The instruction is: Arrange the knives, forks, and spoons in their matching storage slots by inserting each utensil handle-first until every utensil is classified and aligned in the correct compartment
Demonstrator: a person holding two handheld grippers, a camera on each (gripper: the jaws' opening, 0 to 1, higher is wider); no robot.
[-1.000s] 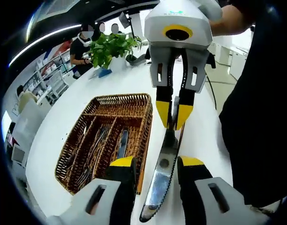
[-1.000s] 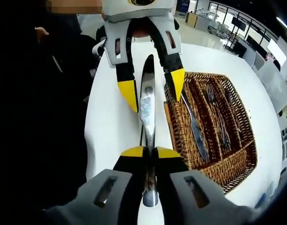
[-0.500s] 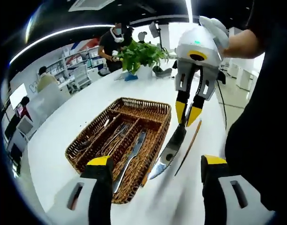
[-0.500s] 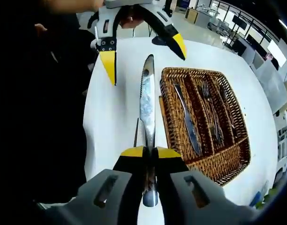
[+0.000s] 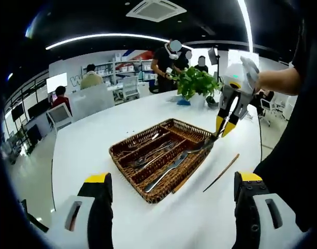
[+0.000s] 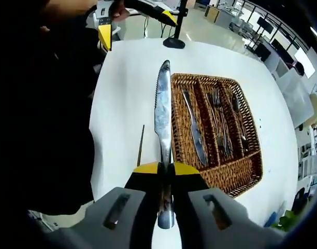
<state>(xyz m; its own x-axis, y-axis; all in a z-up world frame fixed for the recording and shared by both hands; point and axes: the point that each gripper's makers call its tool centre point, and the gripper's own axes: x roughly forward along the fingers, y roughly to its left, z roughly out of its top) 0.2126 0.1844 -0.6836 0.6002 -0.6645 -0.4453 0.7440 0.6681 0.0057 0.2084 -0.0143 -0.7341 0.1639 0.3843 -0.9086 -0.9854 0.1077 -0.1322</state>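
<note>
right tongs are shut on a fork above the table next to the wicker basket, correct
Not quite: it is a knife, not a fork. The right gripper view shows the right tongs shut on its handle, the serrated blade pointing away beside the wicker basket.

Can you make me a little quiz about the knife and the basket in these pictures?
1. True or false: the right gripper is shut on the serrated knife.
2. Which compartment of the wicker basket holds one knife?
A. the one nearest the held knife
B. the middle one
C. the farthest one
3. Fill in: the left gripper has its jaws ____.

Key:
1. True: its yellow tips pinch the knife's handle end.
2. A: another knife lies there; the forks are further over.
3. Open, with nothing between them.
</note>
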